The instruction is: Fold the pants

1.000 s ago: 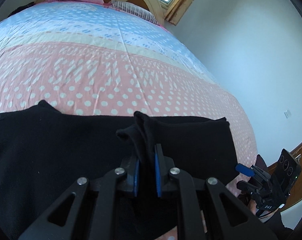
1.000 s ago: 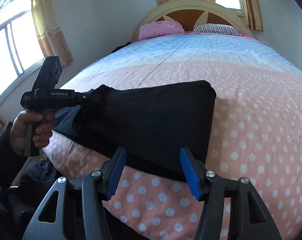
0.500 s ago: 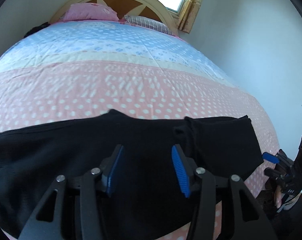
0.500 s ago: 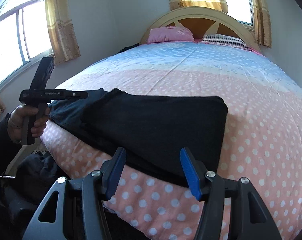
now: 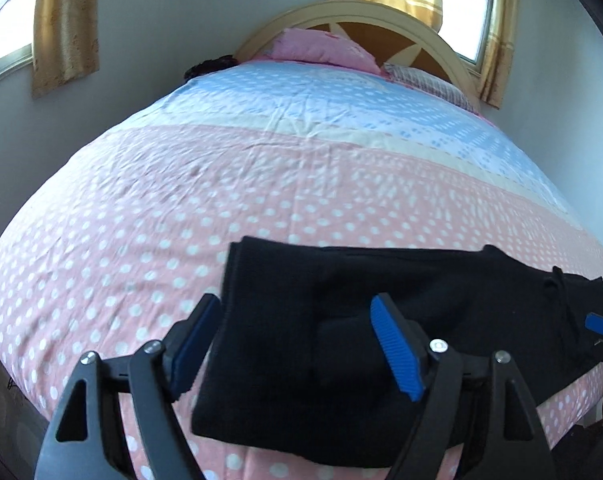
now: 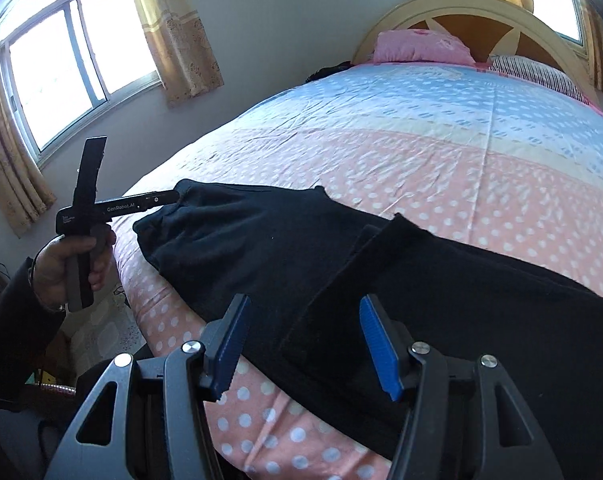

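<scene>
On the near edge of the bed (image 5: 149, 208), left wrist view: black pants (image 5: 381, 292) lie folded across the pink dotted cover; left gripper (image 5: 297, 344) hovers over their left end, jaws opening, nothing pinched. Right gripper's blue tip (image 5: 599, 323) shows at the far right edge. Right wrist view: right gripper (image 6: 301, 344) spread, empty, above the pants (image 6: 261, 248), folded layer on top; left gripper (image 6: 163, 199) sits at the far end, held by a hand (image 6: 71, 264).

pants (image 5: 341, 340) on the bed (image 5: 261, 184) near its foot edge, pillows (image 5: 321, 46) against the headboard (image 5: 421, 36) behind
</scene>
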Action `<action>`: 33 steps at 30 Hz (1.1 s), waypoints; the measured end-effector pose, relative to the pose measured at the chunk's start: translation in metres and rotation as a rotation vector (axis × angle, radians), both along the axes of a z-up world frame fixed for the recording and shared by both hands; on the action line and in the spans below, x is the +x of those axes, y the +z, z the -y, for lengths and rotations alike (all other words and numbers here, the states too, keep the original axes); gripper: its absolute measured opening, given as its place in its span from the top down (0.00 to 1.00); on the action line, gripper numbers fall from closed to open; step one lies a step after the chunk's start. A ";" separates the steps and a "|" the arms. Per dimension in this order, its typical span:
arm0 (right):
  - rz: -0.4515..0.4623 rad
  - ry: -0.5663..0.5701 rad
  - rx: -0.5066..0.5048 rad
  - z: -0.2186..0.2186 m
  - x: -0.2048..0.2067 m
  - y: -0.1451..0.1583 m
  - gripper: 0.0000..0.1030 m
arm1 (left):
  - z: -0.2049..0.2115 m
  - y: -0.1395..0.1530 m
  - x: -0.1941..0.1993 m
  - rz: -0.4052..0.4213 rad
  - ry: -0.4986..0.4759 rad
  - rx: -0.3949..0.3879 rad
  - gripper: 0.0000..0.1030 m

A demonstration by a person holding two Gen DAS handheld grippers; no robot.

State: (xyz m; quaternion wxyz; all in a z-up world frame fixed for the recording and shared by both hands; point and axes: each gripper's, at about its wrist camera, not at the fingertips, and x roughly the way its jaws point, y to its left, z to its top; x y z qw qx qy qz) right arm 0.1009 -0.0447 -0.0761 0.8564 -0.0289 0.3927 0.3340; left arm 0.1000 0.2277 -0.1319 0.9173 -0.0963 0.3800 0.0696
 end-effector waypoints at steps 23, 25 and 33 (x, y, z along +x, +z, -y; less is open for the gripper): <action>-0.011 0.036 -0.173 -0.018 -0.021 -0.025 0.96 | -0.011 -0.027 0.010 -0.035 -0.023 -0.021 0.17; -0.005 0.037 -0.156 -0.015 -0.020 -0.023 0.96 | -0.007 -0.028 0.011 -0.043 -0.033 -0.002 0.14; 0.017 -0.030 -0.043 0.015 -0.023 -0.005 0.34 | -0.004 -0.031 0.016 -0.062 -0.050 0.012 0.08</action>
